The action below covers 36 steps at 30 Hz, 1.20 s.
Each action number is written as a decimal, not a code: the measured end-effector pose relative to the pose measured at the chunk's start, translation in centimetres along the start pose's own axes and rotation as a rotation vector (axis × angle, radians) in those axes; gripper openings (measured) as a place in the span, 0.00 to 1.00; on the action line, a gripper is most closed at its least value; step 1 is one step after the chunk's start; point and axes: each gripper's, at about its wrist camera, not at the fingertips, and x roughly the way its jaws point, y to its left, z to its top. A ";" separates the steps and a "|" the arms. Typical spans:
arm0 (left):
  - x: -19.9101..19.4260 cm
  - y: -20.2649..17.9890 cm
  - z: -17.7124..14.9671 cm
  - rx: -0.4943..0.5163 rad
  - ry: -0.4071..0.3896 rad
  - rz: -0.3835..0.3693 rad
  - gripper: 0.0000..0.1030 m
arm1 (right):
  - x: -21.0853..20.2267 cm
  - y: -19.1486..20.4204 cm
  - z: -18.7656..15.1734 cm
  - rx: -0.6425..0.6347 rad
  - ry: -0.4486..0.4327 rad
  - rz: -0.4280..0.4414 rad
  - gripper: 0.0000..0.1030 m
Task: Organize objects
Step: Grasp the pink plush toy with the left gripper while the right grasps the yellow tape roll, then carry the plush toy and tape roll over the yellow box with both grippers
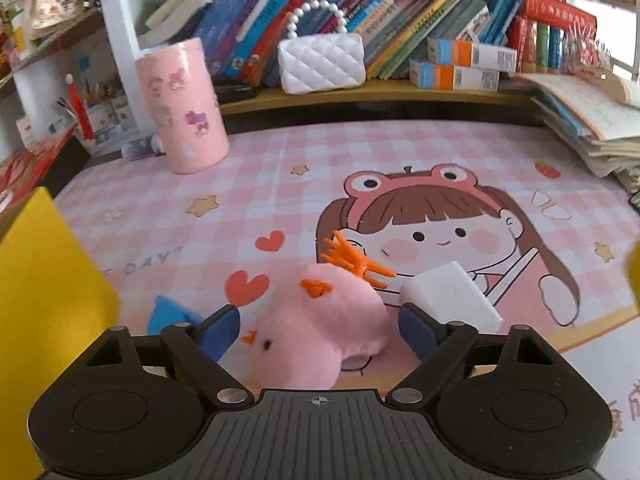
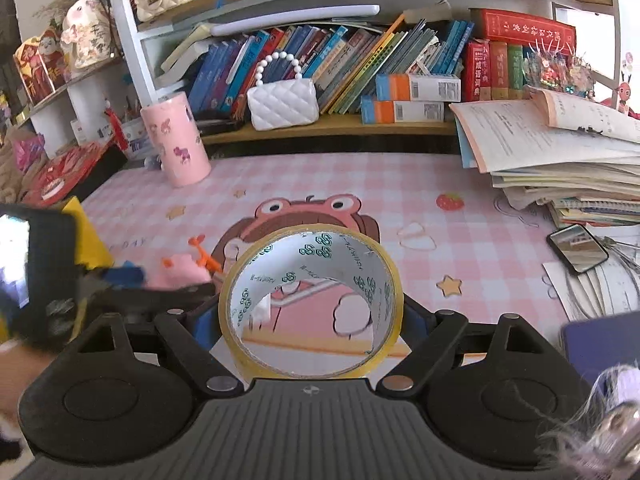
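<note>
My left gripper [image 1: 320,330] is open, its blue fingers on either side of a pink plush toy [image 1: 320,334] lying on the pink checked desk mat [image 1: 280,168]. An orange hair clip [image 1: 352,258] and a white block [image 1: 452,294] lie just beyond the plush; a blue piece [image 1: 168,314] lies to its left. My right gripper [image 2: 310,320] is shut on a yellow tape roll [image 2: 310,304], held above the mat, the roll's hole facing the camera. The plush [image 2: 180,274] and clip [image 2: 206,258] show to its left, beside the left gripper's body [image 2: 40,276].
A pink cylinder container [image 1: 180,106] stands at the back left of the mat. A yellow box [image 1: 44,280] is at the left. A white quilted purse [image 1: 322,62] and books sit on the shelf. A stack of open books [image 2: 560,160] and a phone [image 2: 578,248] lie at the right.
</note>
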 end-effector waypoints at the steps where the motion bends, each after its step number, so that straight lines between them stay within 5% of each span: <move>1: 0.4 -0.1 0.0 0.001 0.007 0.007 0.77 | -0.2 0.1 -0.2 -0.003 0.003 -0.001 0.82; 8: -0.4 1.1 0.0 -0.057 -0.001 -0.032 0.75 | -1.3 0.8 -1.2 -0.020 0.011 -0.013 0.82; 24: -13.0 3.9 -5.0 -0.128 -0.077 -0.211 0.75 | -3.3 5.6 -4.6 -0.047 0.051 -0.116 0.82; 36: -19.5 10.4 -10.2 -0.190 -0.111 -0.196 0.75 | -6.5 12.1 -7.8 -0.104 0.052 -0.118 0.82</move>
